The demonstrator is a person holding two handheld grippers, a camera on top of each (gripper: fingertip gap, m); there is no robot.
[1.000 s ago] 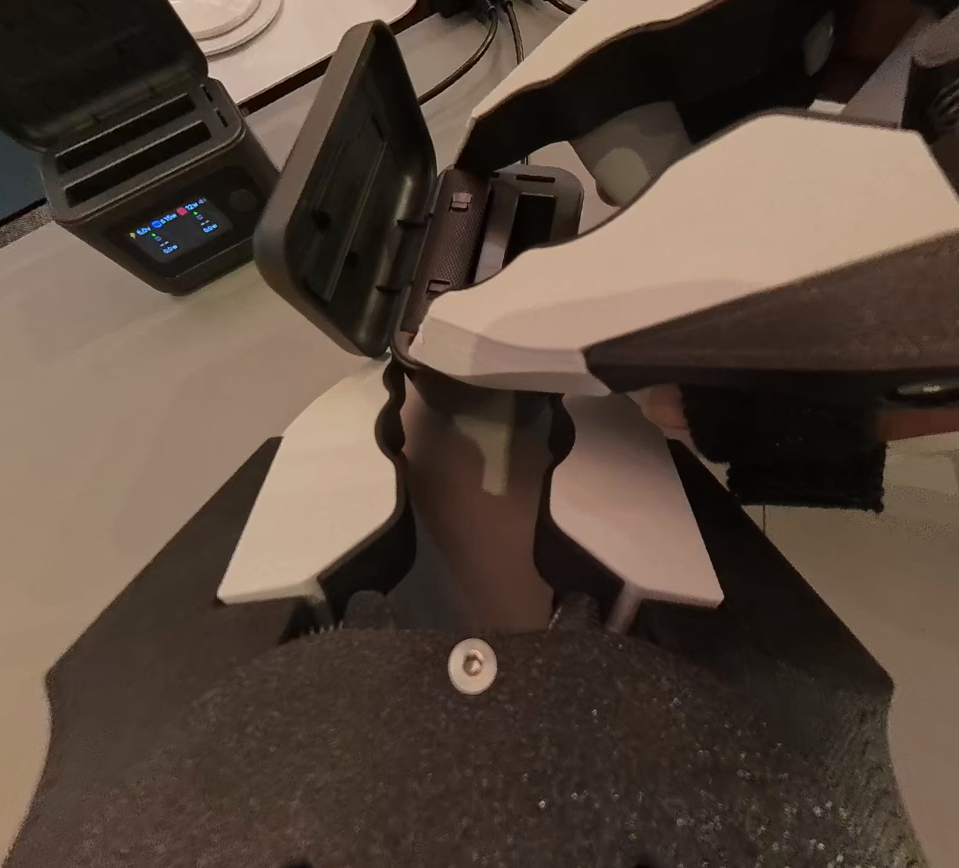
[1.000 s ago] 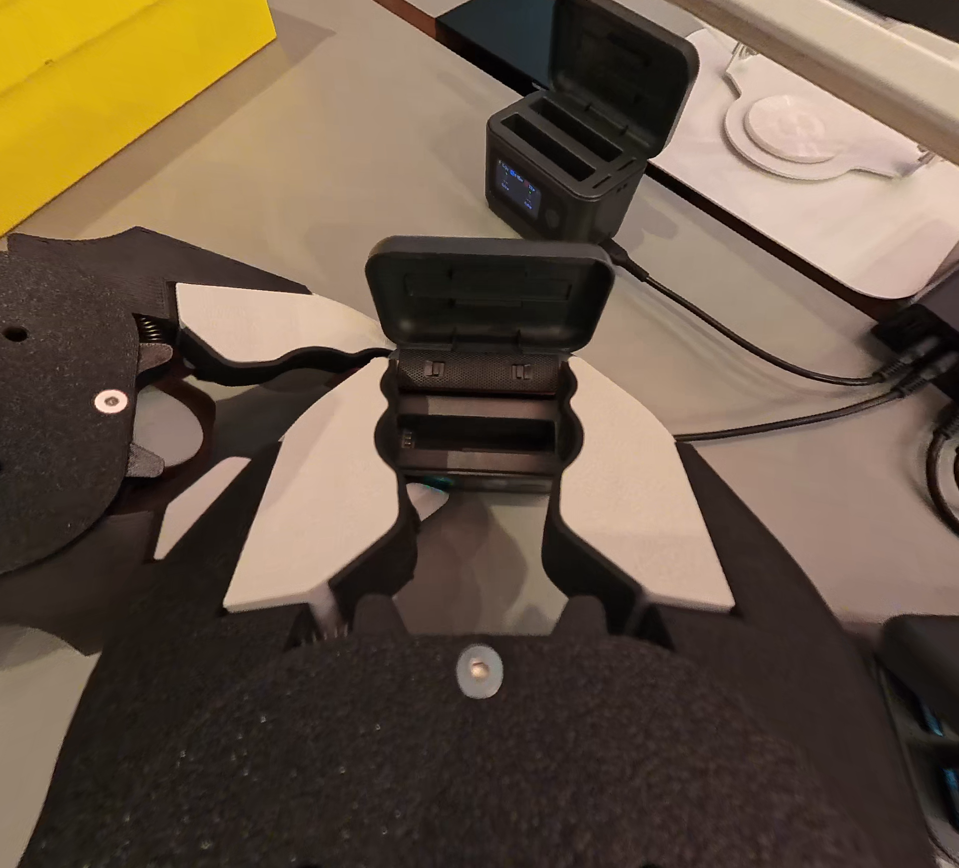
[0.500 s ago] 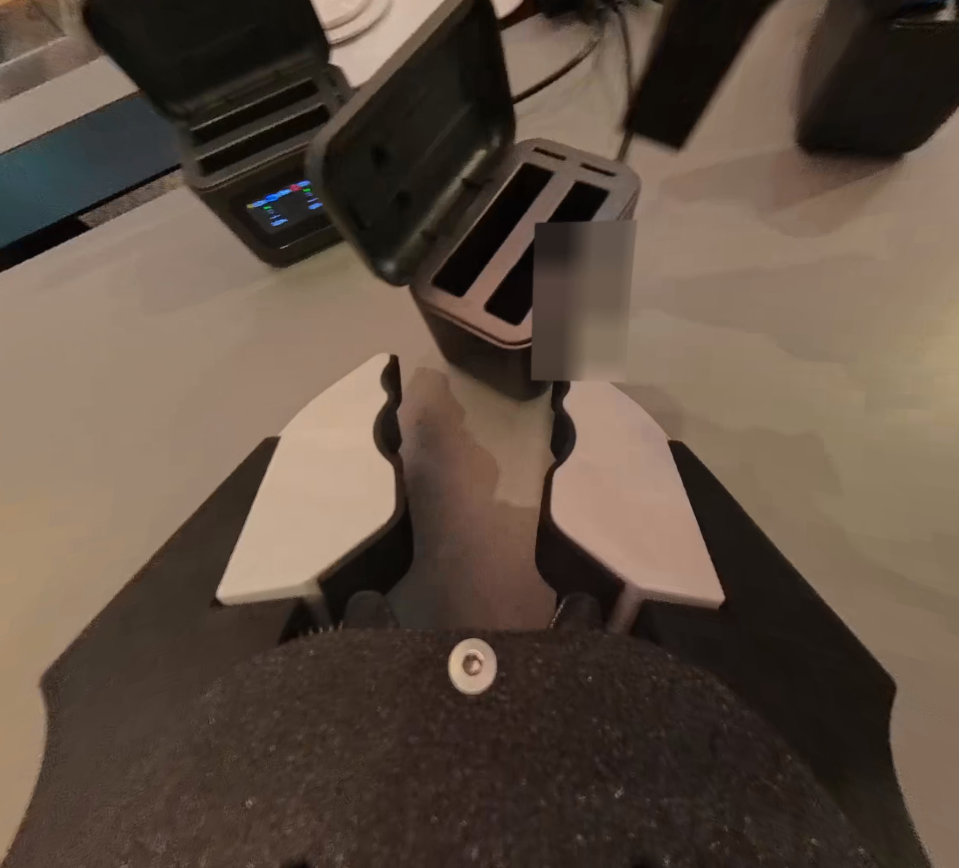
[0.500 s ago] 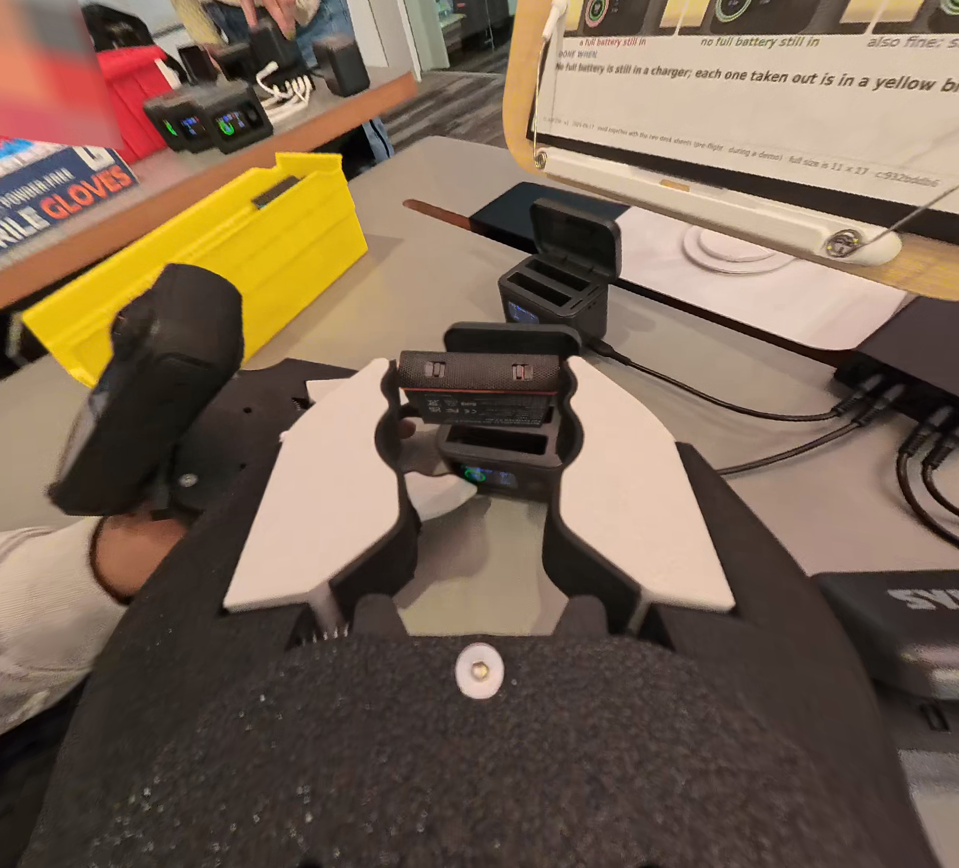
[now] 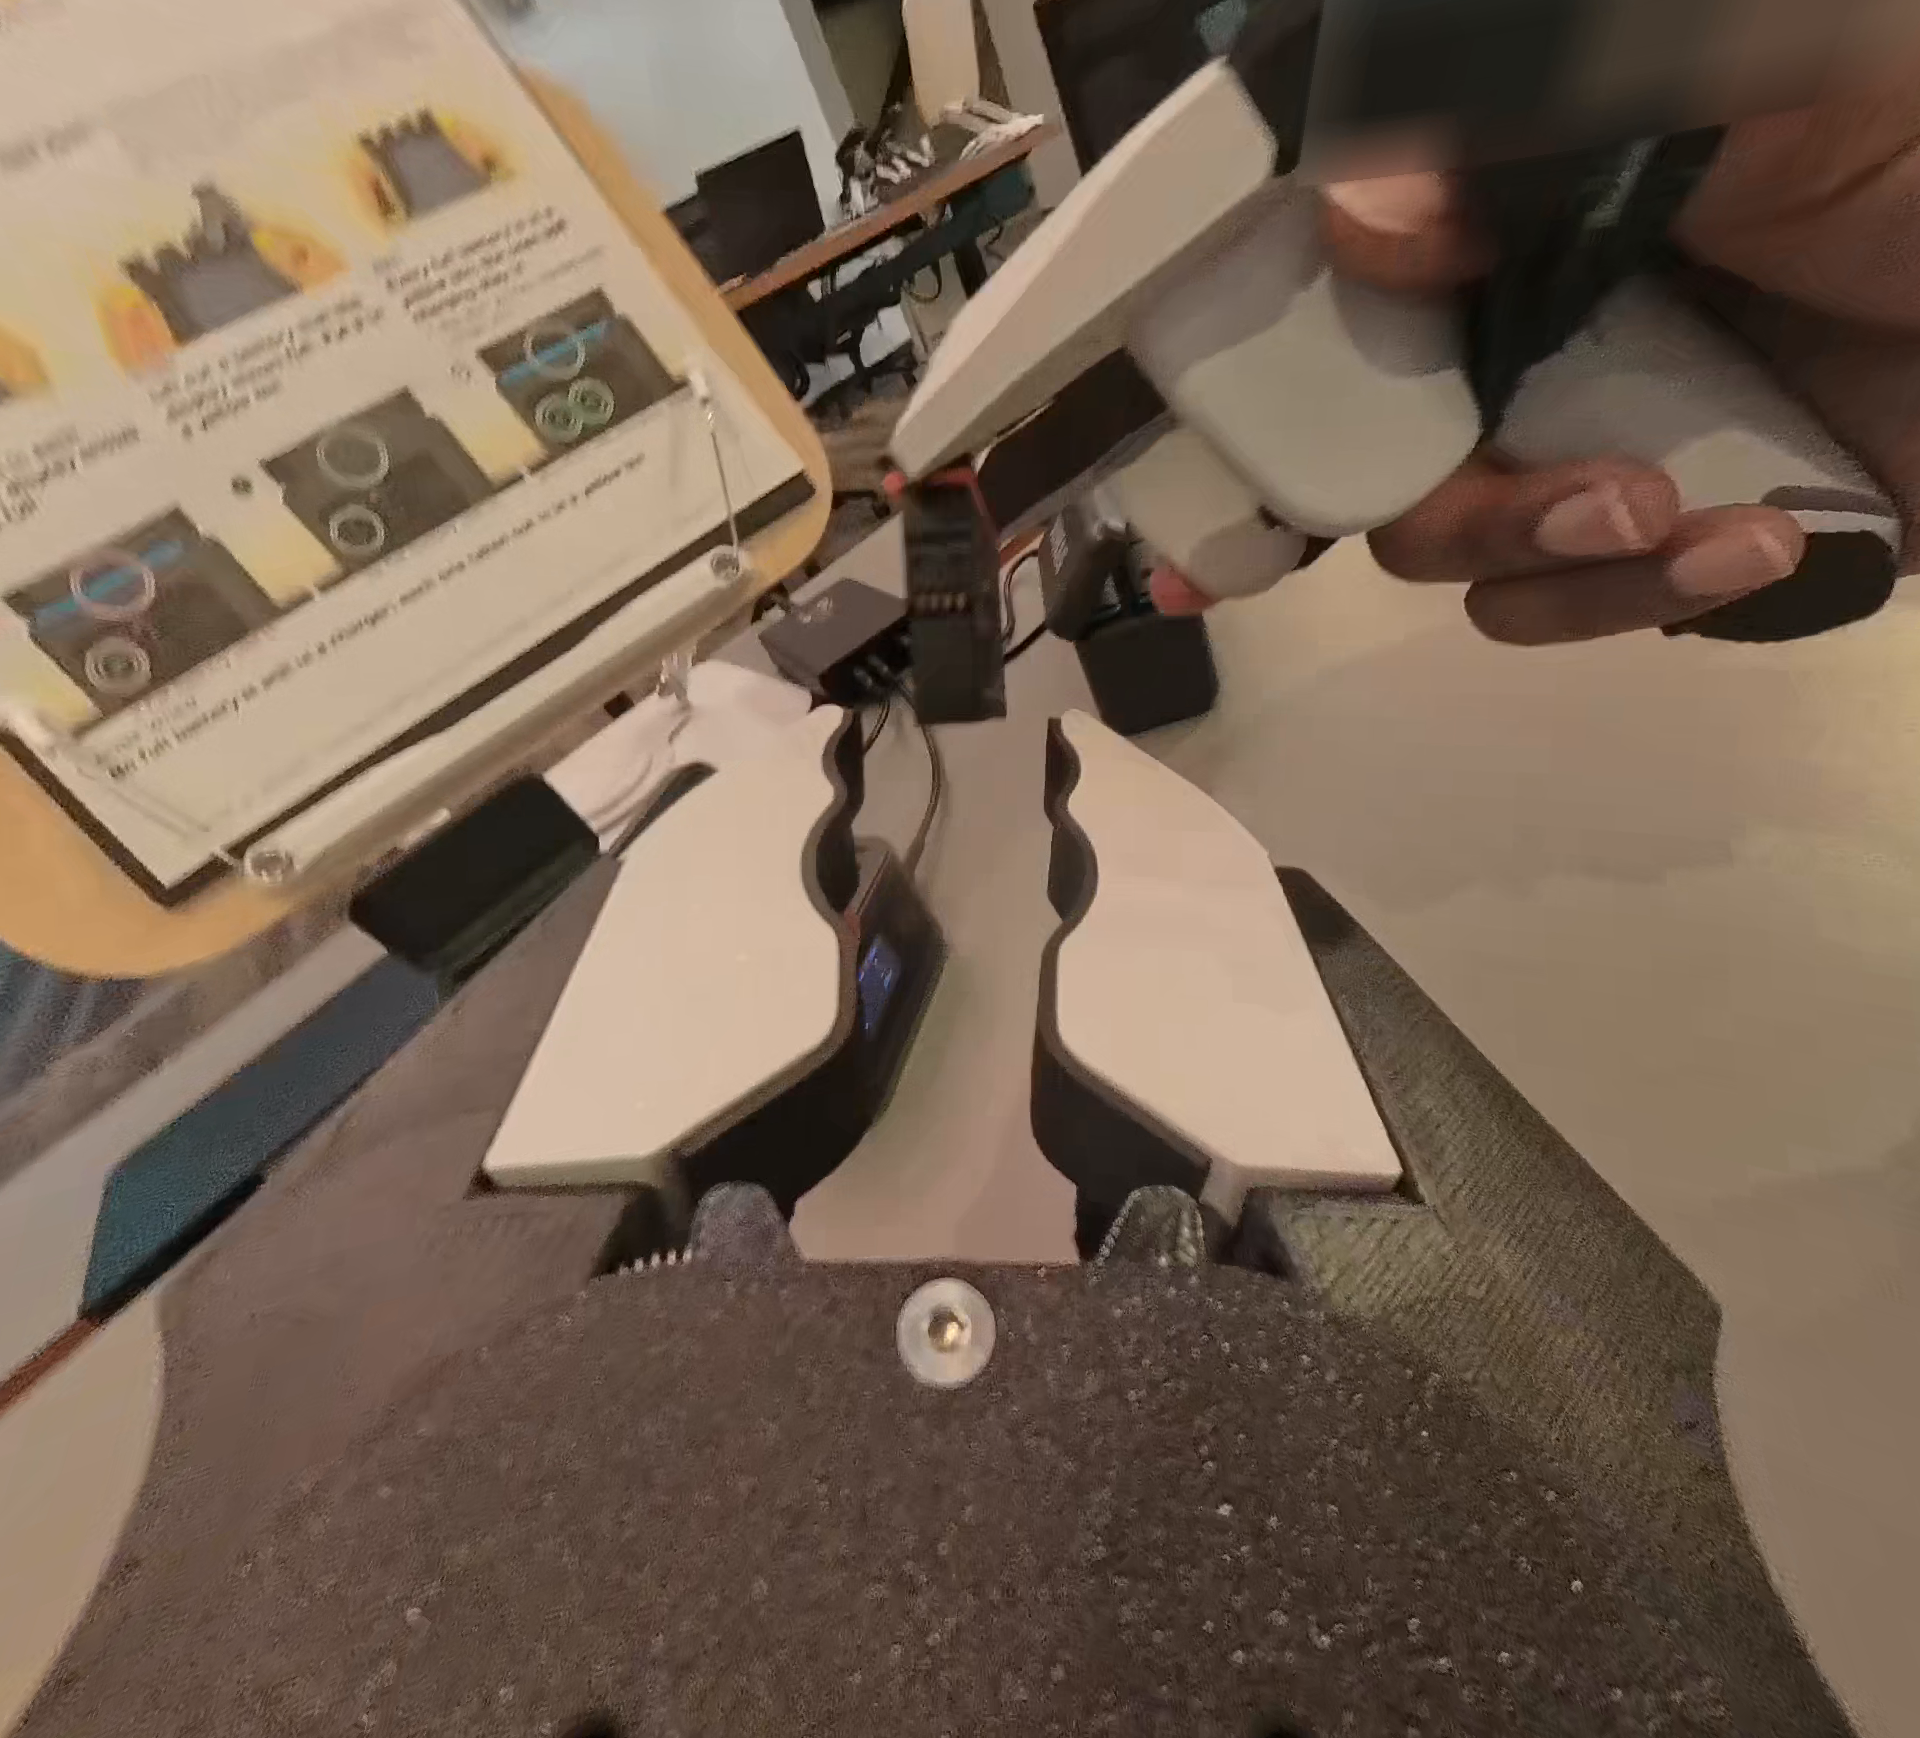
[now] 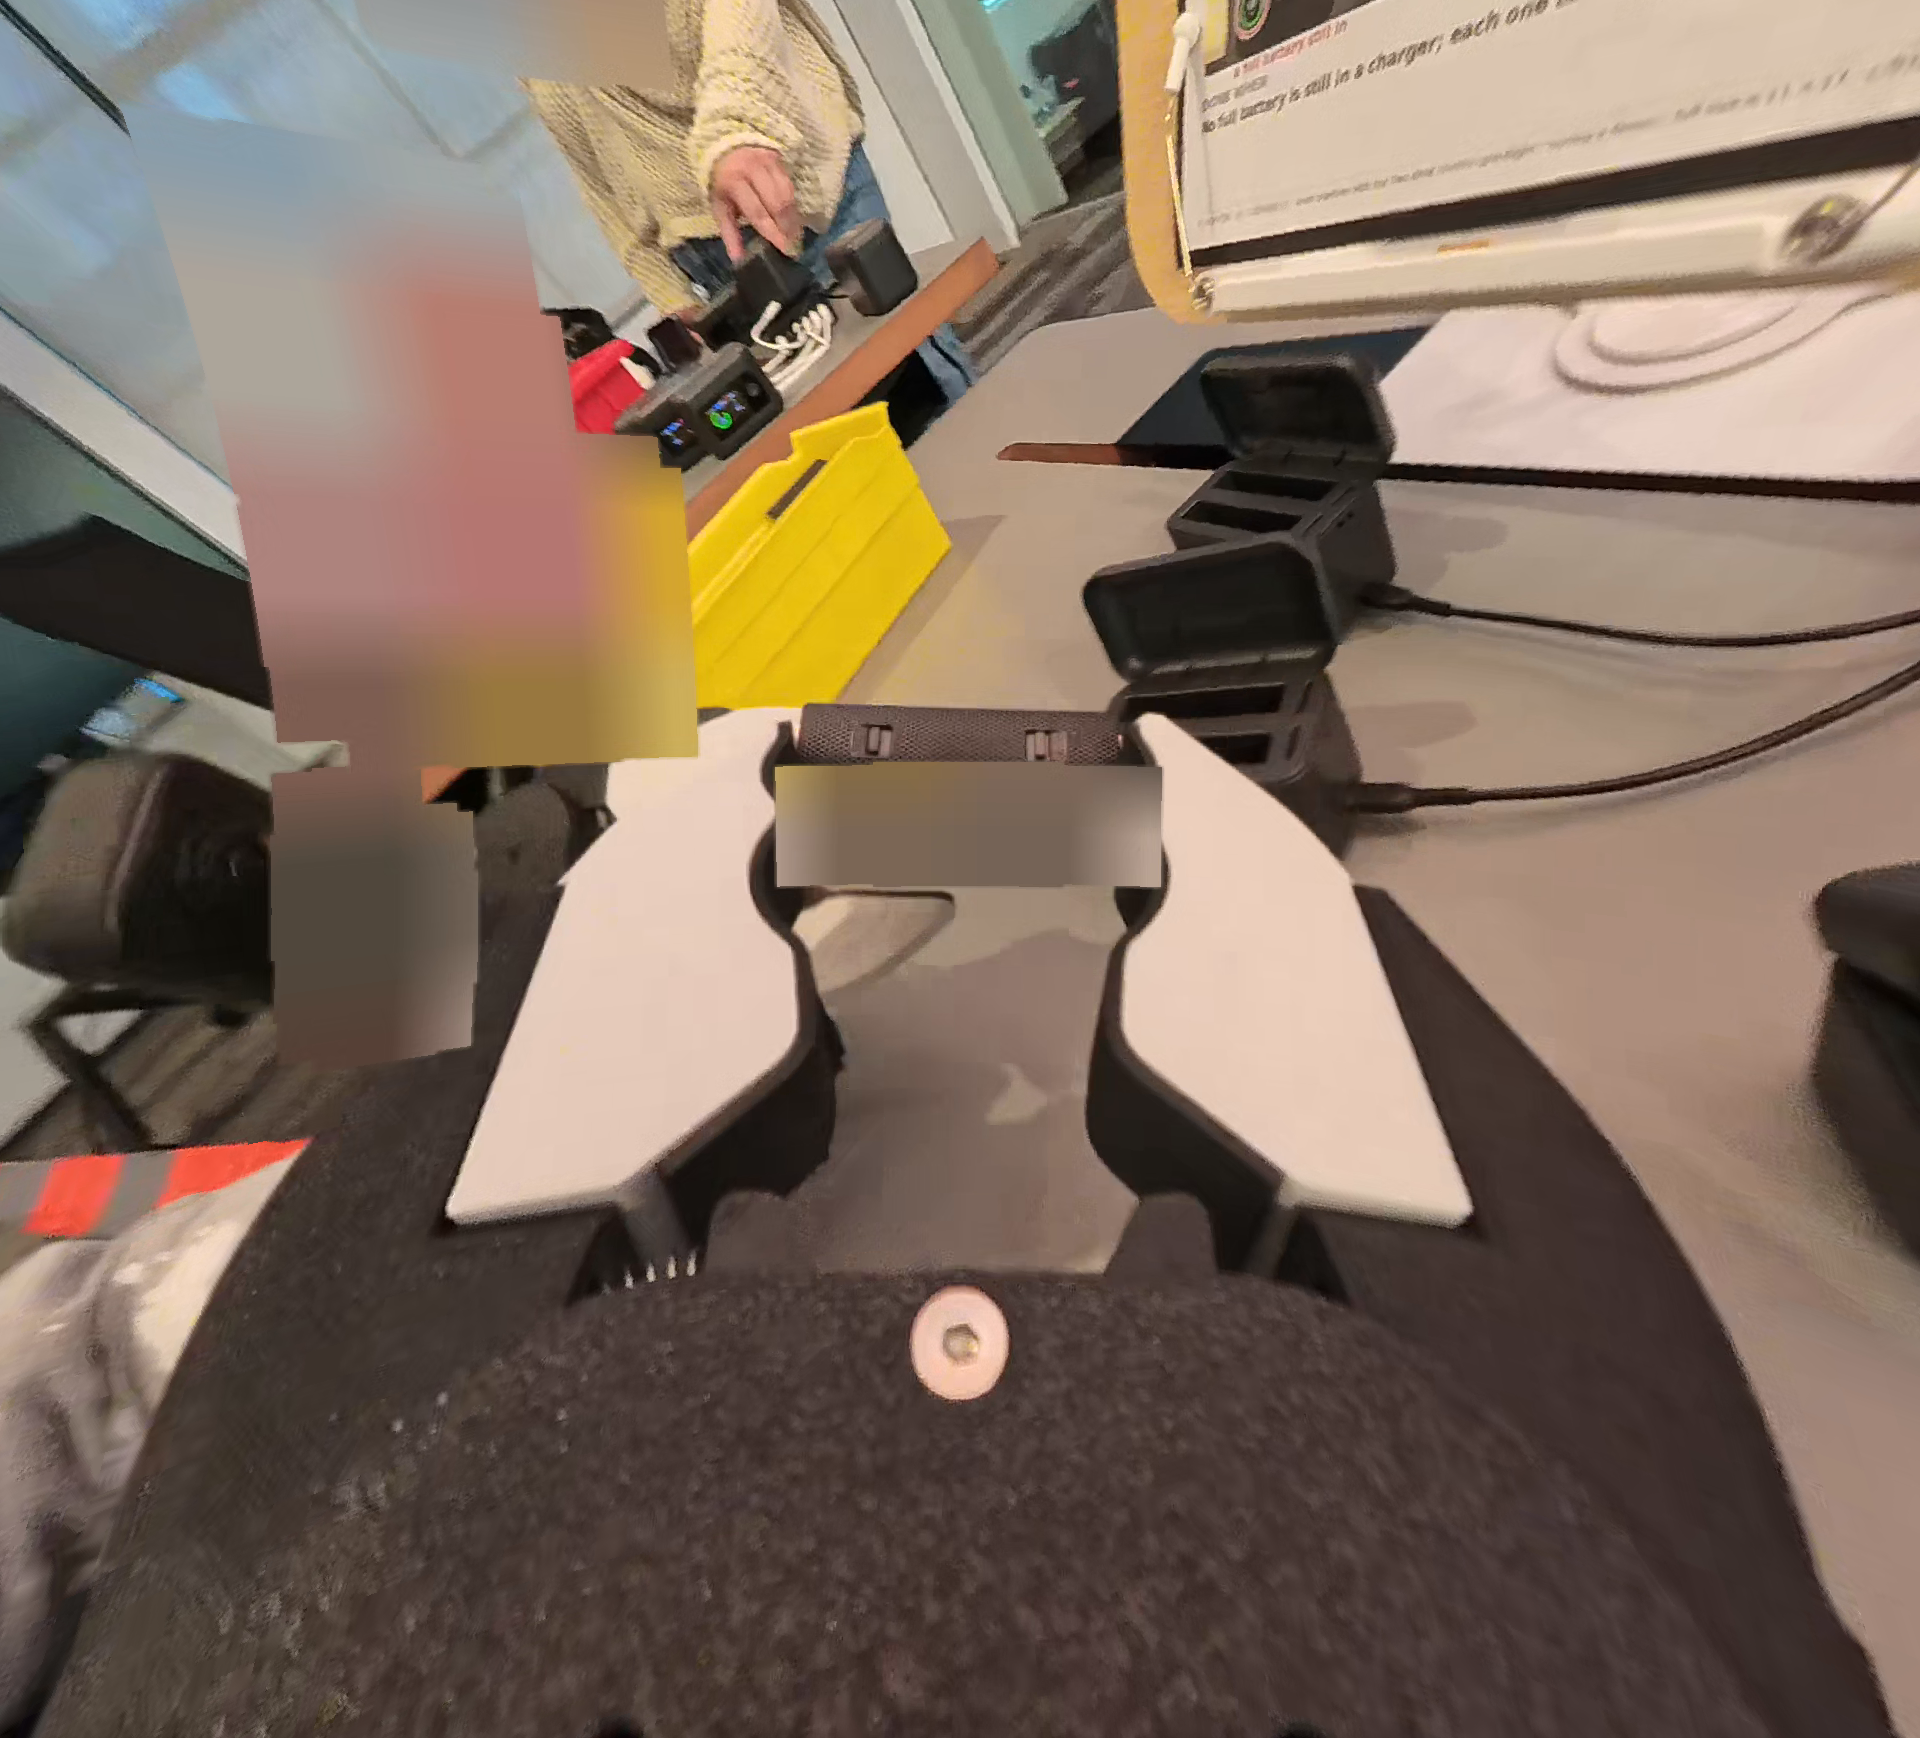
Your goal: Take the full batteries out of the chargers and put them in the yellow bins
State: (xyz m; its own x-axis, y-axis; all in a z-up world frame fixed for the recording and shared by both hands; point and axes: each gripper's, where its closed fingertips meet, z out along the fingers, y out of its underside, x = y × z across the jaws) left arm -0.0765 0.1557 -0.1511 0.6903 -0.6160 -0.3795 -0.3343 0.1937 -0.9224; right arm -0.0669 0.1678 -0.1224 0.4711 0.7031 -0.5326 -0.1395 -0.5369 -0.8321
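Right wrist view: right gripper [image 6: 966, 805] clamps black battery [image 6: 961, 734] above table | yellow bin [image 6: 821, 545] left | left gripper [image 5: 951, 753] released, empty

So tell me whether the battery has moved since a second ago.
Yes. The battery has left the near charger slot and risen, gripped by the right gripper, now left of that charger toward the yellow bin.

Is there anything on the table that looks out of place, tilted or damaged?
Nothing stands out. Both chargers stand upright with lids open, the yellow bin sits flat, and the right gripper holds one battery level.
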